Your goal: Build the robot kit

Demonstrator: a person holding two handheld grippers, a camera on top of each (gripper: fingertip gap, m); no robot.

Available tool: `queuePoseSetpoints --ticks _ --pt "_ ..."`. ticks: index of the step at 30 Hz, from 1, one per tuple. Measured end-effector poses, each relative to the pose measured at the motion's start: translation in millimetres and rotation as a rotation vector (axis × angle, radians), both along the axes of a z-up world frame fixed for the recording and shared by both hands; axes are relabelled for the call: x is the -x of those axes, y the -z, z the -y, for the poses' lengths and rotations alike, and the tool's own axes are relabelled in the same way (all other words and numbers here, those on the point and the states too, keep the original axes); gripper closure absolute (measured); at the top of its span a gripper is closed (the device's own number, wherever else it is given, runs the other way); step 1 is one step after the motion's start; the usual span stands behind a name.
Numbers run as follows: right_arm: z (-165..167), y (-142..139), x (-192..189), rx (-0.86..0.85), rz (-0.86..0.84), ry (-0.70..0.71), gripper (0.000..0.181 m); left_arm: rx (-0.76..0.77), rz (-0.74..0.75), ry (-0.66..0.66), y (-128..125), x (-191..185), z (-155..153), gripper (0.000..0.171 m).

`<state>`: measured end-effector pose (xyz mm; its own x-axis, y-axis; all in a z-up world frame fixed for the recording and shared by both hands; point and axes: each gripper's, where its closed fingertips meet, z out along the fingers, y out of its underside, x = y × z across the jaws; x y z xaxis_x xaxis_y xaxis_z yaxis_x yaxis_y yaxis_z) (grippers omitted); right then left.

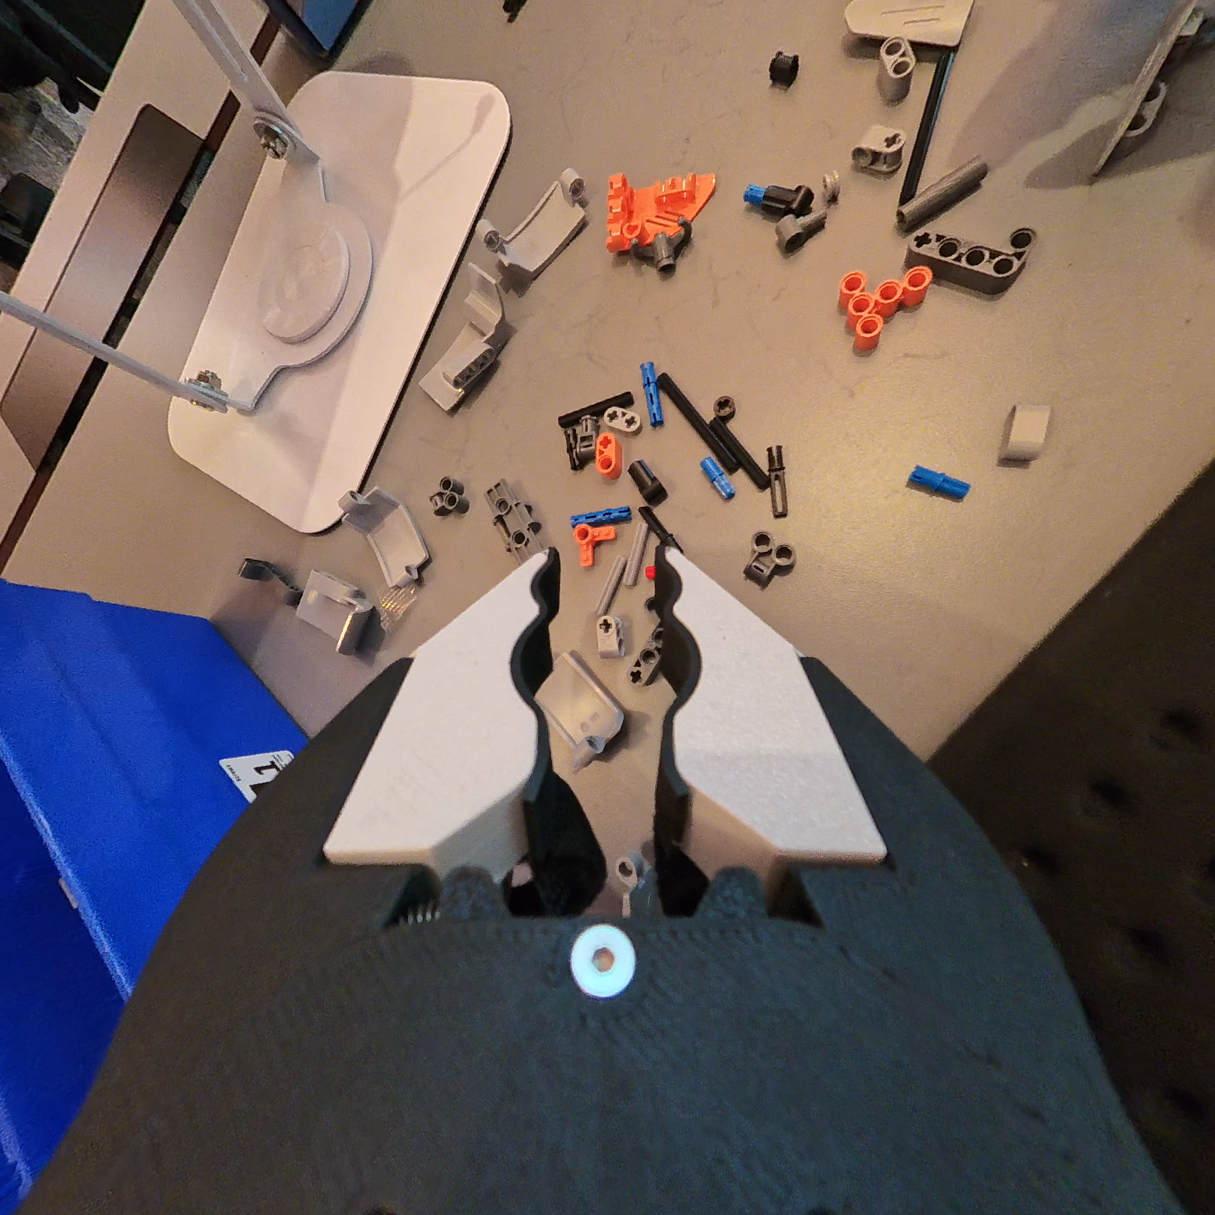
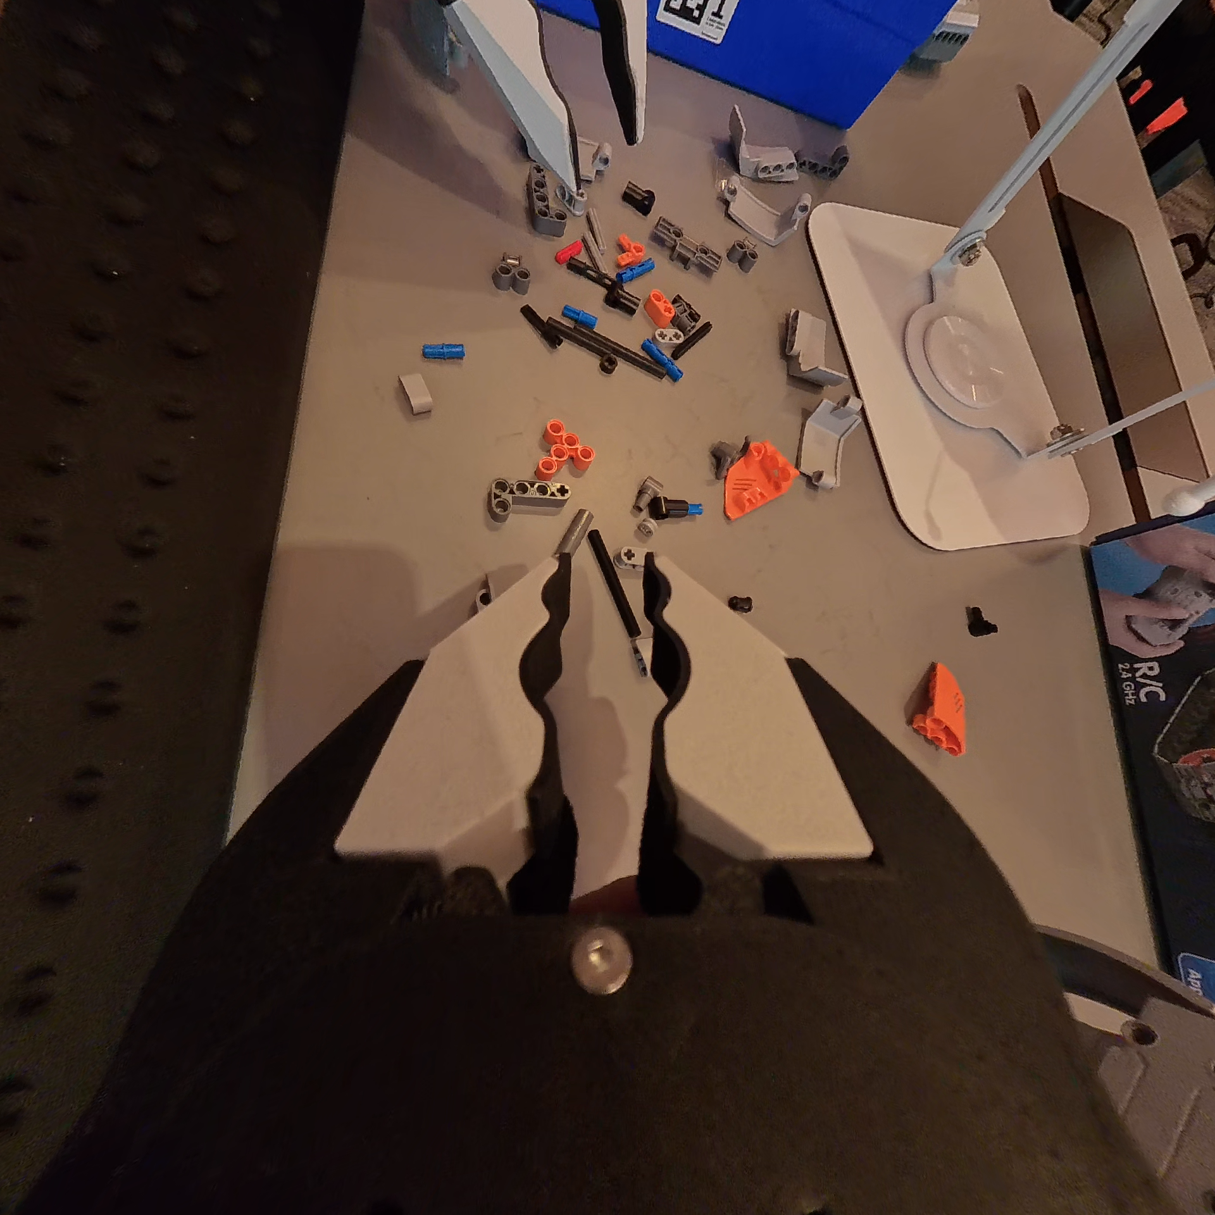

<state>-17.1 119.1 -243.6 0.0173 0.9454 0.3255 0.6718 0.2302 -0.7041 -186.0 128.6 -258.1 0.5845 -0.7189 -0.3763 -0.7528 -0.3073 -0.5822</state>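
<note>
While the left gripper hangs over the grey table with its jaws parted and gripping nothing, a grey curved panel and small grey pins lie on the table between its fingers, and a blue bin sits off to its left. Seen from the right wrist, the right gripper is likewise apart and empty, a black axle lying on the table between its tips, a grey tube just beyond the left tip, and an orange connector cluster farther out.

We see a grey-brown table strewn with small orange, blue, black and grey building pieces, a white stand base, a blue box, and pale grey, black-lined fingers.
</note>
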Motion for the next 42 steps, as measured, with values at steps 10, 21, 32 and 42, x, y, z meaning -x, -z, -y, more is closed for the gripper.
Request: queuePoseSetpoints --ticks 10,21,32,42 --pt "-2.4 2.8 -1.7 -0.003 0.007 0.006 0.162 -0.001 -0.003 -0.011 -1.3 4.1 3.1 0.145" --pt "-8.1 9.4 -4.9 -0.031 0.035 0.014 0.162 0.005 -0.006 0.0 2.0 2.4 7.3 0.146" --pt "-12.0 9.7 -7.4 -0.045 0.036 0.02 0.162 0.009 -0.026 0.009 5.4 3.1 8.0 0.149" --pt "-12.8 11.7 -7.8 -0.052 0.041 0.018 0.162 0.006 -0.019 0.007 5.0 3.4 8.3 0.149"
